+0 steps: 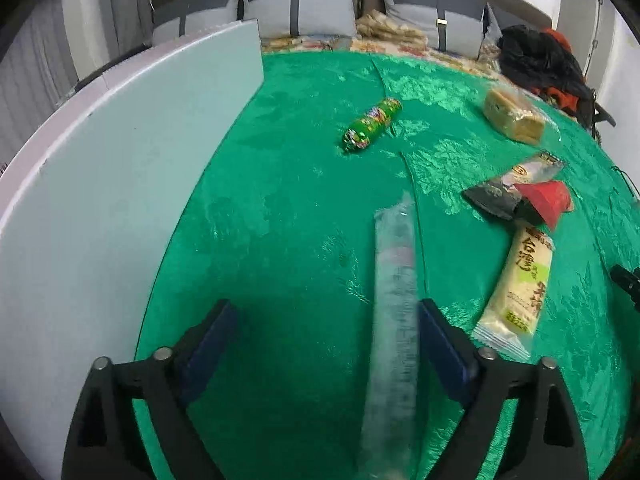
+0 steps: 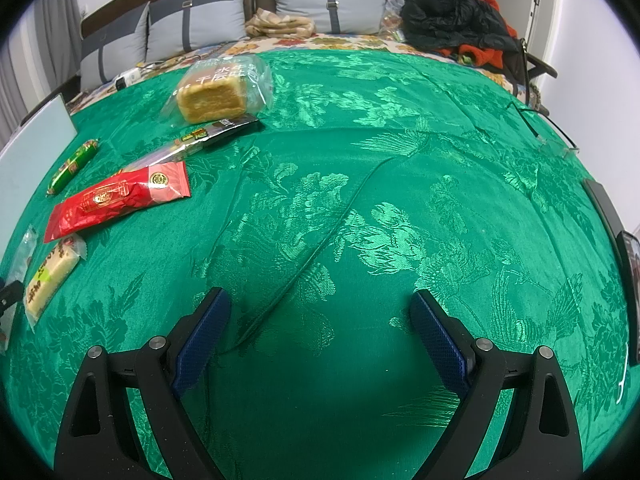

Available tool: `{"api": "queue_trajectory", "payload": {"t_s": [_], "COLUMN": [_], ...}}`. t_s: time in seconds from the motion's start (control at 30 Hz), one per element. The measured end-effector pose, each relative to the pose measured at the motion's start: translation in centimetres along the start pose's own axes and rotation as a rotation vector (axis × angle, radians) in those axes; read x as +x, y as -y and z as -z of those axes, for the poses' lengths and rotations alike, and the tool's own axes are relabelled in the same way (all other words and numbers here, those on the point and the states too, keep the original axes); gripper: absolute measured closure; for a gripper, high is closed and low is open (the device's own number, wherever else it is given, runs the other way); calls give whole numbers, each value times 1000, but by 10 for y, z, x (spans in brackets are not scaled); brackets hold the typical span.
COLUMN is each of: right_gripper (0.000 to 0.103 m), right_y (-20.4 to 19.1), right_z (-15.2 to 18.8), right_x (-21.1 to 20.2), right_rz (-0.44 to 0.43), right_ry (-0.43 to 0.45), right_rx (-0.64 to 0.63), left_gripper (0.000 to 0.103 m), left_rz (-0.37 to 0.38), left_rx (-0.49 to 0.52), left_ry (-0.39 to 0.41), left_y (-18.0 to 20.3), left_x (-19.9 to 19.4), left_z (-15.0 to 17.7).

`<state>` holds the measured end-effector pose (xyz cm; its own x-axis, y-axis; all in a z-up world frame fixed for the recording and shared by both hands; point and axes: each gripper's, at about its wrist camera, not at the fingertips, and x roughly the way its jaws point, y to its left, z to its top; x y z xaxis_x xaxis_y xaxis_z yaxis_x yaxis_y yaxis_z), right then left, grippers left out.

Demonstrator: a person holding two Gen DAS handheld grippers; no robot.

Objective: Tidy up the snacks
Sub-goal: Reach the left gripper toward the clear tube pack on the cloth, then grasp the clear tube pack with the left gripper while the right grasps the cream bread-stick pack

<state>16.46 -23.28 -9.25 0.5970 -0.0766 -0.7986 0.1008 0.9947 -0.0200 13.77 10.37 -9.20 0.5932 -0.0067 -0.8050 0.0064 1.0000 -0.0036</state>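
The left hand-held gripper (image 1: 326, 344) is tilted steeply down toward the green cloth (image 1: 288, 208) that covers the bed, and its blue pads (image 1: 208, 352) are spread wide. A long clear snack packet (image 1: 394, 320), blurred in the picture, is seen between the jaws, close against the right pad; no pressing by either pad can be made out. The right hand-held gripper (image 2: 320, 336) is likewise pitched downward over a bare stretch of cloth, its jaws spread with nothing between them.

The other snacks are gathered on the left half of the bed in the right wrist view: a wrapped bread loaf (image 2: 218, 94) toward the far edge, a dark foil packet (image 2: 218, 130) just in front of it, a red packet (image 2: 116, 200) nearer, and a pale yellow bar (image 2: 48, 280) nearest. A green roll (image 2: 72, 166) is laid apart, near a white board (image 1: 120, 184) standing along the left edge.
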Motion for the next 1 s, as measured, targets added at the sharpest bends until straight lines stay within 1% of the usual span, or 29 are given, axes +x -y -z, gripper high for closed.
{"api": "queue_trajectory", "payload": {"t_s": [0.2, 0.33, 0.37, 0.4, 0.43, 0.5, 0.53, 0.6, 0.63, 0.7, 0.8, 0.87, 0.9, 0.93, 0.97, 1.0], "right_gripper": [9, 8, 9, 9, 10, 12, 12, 12, 12, 11, 12, 20, 37, 51, 58, 70], "right_y": [0, 0, 1, -4, -11, -37, -52, -95, -113, -141, -176, -192, -197, -196, -193, -185], "right_z": [0, -1, -3, -5, -9, -12, -14, -21, -25, -33, -43, -45, -44, -42, -40, -38], "right_x": [0, 0, 3, 2, 0, -8, -9, -7, -3, 7, 18, 22, 22, 21, 20, 18], "right_rz": [-1, 2, 2, -7, -50, -267, -329, -397, -406, -388, -281, -206, -155, -125, -123, -125], "right_ry": [0, -3, -22, -64, -100, -143, -164, -212, -233, -267, -260, -259, -244, -224, -213, -199], "right_rx": [1, 4, 16, 22, 37, 122, 137, 128, 121, 116, 43, -52, -113, -152, -167, -182], "left_gripper": [1, 0, 0, 0, 0, 0, 0, 0, 0, 0, 0, 0, 0, 0, 0, 0], "left_rz": [7, 8, 8, 8, 8, 8, 8, 8, 8, 8, 8, 8, 8, 8, 8, 8], "left_rx": [-6, -3, -3, -3, -2, -3, -3, -3, -3, -2, -3, -3, -3, -3, -3, -3], "left_ry": [-12, -15, -15, -15, -15, -15, -15, -15, -15, -15, -15, -15, -15, -15, -15, -15], "left_y": [-5, -5, -5, -5, -5, -5, -5, -5, -4, -5, -5, -5, -5, -5, -5, -5], "left_x": [5, 5, 5, 5, 5, 5, 5, 5, 5, 5, 5, 5, 5, 5, 5, 5], "left_z": [-3, -2, -3, -2, -2, -2, -2, -2, -2, -2, -2, -3, -2, -2, -2, -2]}}
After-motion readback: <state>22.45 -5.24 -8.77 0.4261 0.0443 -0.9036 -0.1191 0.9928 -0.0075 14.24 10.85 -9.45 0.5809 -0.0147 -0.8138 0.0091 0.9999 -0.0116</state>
